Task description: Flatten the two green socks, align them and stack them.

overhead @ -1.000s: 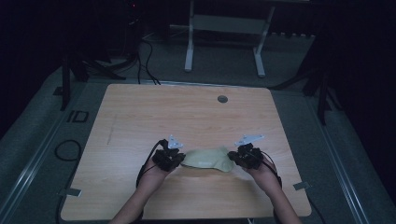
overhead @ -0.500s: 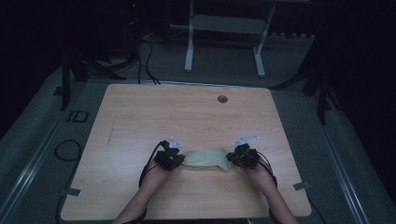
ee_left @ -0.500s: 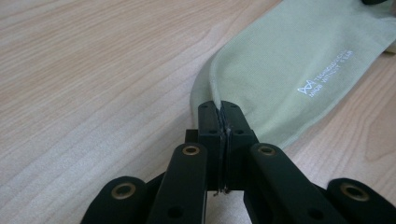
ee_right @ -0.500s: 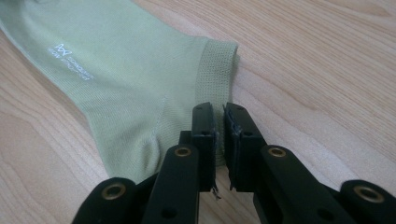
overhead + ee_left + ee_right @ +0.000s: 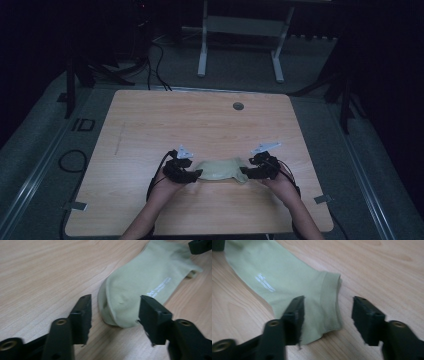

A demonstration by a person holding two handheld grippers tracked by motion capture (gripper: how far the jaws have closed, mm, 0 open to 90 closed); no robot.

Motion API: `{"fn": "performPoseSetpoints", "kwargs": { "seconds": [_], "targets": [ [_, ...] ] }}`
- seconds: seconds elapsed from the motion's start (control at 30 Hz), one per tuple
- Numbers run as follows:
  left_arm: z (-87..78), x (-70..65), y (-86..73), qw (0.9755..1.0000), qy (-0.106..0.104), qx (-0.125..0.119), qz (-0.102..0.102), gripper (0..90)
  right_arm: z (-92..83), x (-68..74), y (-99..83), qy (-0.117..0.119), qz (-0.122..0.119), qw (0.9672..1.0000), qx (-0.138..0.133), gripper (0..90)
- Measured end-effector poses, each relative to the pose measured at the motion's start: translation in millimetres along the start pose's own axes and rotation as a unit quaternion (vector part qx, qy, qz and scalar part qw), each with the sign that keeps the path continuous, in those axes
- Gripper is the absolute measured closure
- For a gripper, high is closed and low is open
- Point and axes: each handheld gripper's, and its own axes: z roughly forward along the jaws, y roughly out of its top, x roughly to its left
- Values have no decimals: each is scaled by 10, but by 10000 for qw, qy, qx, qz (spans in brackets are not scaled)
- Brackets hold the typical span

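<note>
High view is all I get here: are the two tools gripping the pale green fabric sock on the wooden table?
Observer: No. The left tool has just been opening. Its jaws stand apart, and the rounded toe end of the pale green fabric sock lies between them, unpressed.
Operator: And the right tool?
Observer: The right tool has just been opening too. The ribbed cuff lies between its jaws, not pinched.
Operator: Any marking on the sock?
Observer: There is small white lettering on its side, too blurred to read.
</note>
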Motion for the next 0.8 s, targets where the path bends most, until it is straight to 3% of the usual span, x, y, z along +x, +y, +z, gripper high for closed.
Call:
{"fn": "performPoseSetpoints", "kwargs": {
  "seconds": [0.13, 0.2, 0.27, 0.4, 0.6, 0.8],
  "targets": [
    [-46, -1, -5, 10000, -13, -16, -27, 244, -69, -5, 45, 117, 93, 9998, -137, 285],
    [-60, -7, -11, 10000, 40, -23, 1, 143, -78, -8, 47, 265, 114, 9994, -187, 183],
    [-81, -14, -21, 9999, 110, -108, -1, 125, -71, -3, 33, 360, 80, 9992, -183, 163],
    [-114, -19, -33, 9996, 211, -165, -46, 22, -42, -2, -17, 231, 120, 9993, -252, 137],
    [-199, -32, -74, 9986, 396, -361, -43, 21, -90, -38, -88, 147, 273, 9984, -472, 137],
    [-240, -33, -162, 9986, 439, -279, -13, 21, -116, -49, -166, 59, 271, 9984, -497, 138]
  ]
}}
